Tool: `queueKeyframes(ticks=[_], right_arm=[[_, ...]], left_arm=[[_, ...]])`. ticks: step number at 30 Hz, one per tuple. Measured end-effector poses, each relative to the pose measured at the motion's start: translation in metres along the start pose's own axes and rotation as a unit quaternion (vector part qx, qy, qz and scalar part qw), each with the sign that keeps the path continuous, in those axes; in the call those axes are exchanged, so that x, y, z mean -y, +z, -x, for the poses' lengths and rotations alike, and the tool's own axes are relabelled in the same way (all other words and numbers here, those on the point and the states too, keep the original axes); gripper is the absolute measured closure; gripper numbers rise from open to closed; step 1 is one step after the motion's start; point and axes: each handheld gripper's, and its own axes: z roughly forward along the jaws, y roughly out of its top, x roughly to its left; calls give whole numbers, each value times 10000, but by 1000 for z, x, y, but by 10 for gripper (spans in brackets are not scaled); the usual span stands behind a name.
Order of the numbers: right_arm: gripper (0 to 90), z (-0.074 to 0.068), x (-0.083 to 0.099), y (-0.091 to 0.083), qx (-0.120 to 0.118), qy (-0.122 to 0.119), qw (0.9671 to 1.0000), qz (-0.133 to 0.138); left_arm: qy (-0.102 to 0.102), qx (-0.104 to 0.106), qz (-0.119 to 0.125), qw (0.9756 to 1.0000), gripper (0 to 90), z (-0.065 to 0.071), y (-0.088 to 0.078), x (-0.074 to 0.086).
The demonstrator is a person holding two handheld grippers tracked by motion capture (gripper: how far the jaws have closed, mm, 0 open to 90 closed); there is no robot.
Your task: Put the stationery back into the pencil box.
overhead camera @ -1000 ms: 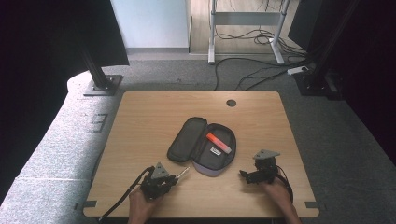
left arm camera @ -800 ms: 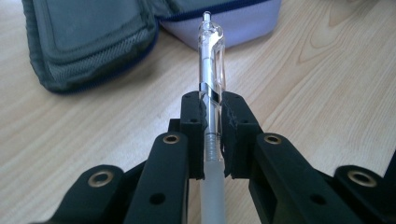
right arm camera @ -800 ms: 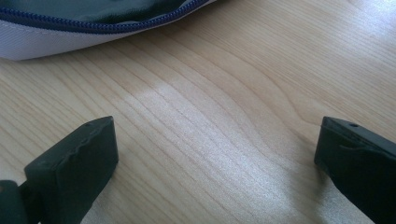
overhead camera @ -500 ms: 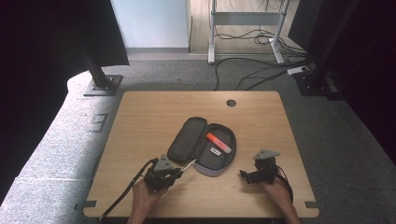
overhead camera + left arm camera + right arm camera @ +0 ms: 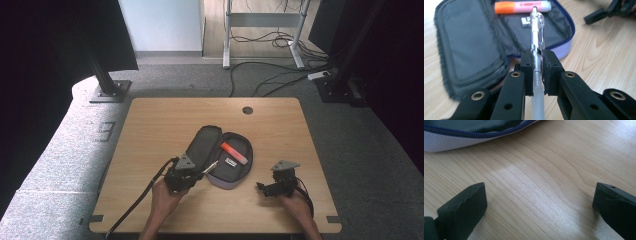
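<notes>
Now pen [image 5: 537, 32] lengthwise, tip toward pencil case [image 5: 474, 45]

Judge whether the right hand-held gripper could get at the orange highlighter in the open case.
Probably yes: the right hand-held gripper is open, and the highlighter lies uncovered in the case.

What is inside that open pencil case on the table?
Inside the open pencil case lie an orange highlighter and a small silvery thing, too blurred to name. The clear pen held above in the left gripper covers part of the lining, so more may lie there.
</notes>
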Motion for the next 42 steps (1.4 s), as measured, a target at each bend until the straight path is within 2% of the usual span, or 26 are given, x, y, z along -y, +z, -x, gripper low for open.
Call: queueKeyframes(ticks=[2, 5, 12, 15, 17, 21, 24, 28, 35, 36, 38, 42], right_arm=[[0, 0, 0, 0, 1, 1, 10000, 0], [0, 0, 0, 0, 2, -1, 10000, 1], [0, 0, 0, 0, 2, 0, 10000, 0], [0, 0, 0, 0, 2, -1, 10000, 1], [0, 0, 0, 0, 1, 0, 10000, 0], [0, 0, 0, 0, 1, 1, 10000, 1], [0, 0, 0, 0, 3, 4, 10000, 3], [0, 0, 0, 0, 5, 5, 10000, 3], [0, 0, 0, 0, 4, 6, 10000, 3], [0, 0, 0, 0, 6, -1, 10000, 7], [0, 0, 0, 0, 4, -2, 10000, 6], [0, 0, 0, 0, 3, 0, 10000, 7]], left_arm=[[53, -87, -52, 9999, 798, -1, 4, -6], [11, -40, -11, 10000, 798, -4, 9, -12], [128, -123, -85, 9998, 798, -4, 23, -28], [39, -28, -20, 10000, 798, -8, 27, -32], [52, -89, -62, 9999, 798, -10, 31, -36], [20, -29, -11, 10000, 798, -11, 37, -43], [170, -155, -106, 9997, 798, -9, 43, -50], [219, -106, -118, 9996, 797, -8, 51, -59], [181, -35, -186, 9997, 797, -11, 67, -71], [197, -45, -214, 9996, 797, -11, 69, -72], [355, -194, -334, 9986, 797, -7, 75, -76], [363, -103, -313, 9988, 797, -6, 84, -81]])
